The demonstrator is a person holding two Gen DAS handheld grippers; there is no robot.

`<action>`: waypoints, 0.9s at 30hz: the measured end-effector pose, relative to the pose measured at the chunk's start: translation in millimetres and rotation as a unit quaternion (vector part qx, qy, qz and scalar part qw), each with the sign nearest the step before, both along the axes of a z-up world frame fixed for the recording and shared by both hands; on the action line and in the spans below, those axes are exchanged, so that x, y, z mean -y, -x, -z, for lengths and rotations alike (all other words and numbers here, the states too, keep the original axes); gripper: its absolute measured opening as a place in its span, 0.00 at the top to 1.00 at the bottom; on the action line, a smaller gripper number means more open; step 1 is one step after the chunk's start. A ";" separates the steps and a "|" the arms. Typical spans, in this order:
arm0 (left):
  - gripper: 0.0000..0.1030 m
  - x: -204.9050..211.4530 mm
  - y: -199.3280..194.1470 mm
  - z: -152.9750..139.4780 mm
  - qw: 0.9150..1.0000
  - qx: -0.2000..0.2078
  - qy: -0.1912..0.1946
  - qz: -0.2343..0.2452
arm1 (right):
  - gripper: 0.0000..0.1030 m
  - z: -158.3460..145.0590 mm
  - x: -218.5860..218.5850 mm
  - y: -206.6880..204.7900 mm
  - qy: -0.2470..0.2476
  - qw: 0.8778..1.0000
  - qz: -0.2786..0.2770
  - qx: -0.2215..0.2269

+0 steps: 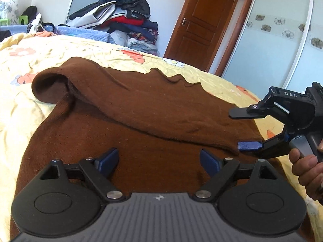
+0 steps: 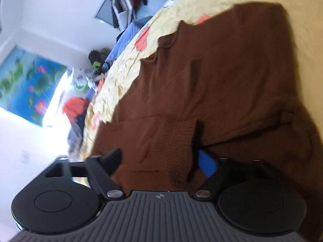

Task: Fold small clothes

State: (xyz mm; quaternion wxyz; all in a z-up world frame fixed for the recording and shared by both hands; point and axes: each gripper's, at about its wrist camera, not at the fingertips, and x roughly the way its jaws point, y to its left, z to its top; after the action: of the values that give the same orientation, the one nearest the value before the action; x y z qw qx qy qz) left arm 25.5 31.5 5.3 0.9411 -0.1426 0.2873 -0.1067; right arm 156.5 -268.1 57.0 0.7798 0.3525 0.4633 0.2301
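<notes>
Where a wooden door (image 1: 203, 22) and a clothes heap (image 1: 123, 14) back the room, a yellow floral bedsheet (image 1: 18, 104) carries the brown sweater (image 1: 141, 104). Left gripper (image 1: 159, 161) spread above its body, empty; right gripper (image 1: 240, 130) spread around the sleeve cuff (image 2: 177, 149), pads apart.

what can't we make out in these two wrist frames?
- Brown sweater: near hem hidden by the left gripper body, left wrist view.
- Sleeve cuff: right wrist view motion-blurred; contact with the right gripper unclear.
- Person's hand: cut off by right edge, left wrist view.
</notes>
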 end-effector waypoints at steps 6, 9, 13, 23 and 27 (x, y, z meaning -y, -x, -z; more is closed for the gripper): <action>0.13 4.5 -2.4 0.6 1.000 0.001 0.001 0.001 | 0.87 1.8 -17.2 -8.3 0.041 0.999 -0.012 -0.020; 0.13 3.7 -1.9 0.6 1.000 0.001 0.003 0.002 | 0.87 2.4 -20.6 -9.1 0.049 0.999 -0.011 0.000; 0.12 3.1 -1.7 0.9 1.000 0.001 0.005 0.003 | 0.88 -38.8 -14.6 -11.5 0.012 0.998 -0.006 0.067; 0.10 0.7 -1.9 1.0 1.000 0.001 0.012 0.005 | 0.88 -76.9 79.9 -43.7 0.009 0.990 0.085 0.108; 0.10 1.3 -2.9 0.5 1.000 0.001 0.010 0.006 | 0.88 -12.0 87.7 -45.3 0.051 0.992 0.103 0.044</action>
State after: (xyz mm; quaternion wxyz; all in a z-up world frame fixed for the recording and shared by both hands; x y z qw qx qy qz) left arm 28.4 30.1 4.8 0.9392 -0.1501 0.2864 -0.1156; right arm 201.9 -355.8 69.0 0.8358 0.3479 0.4010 0.1396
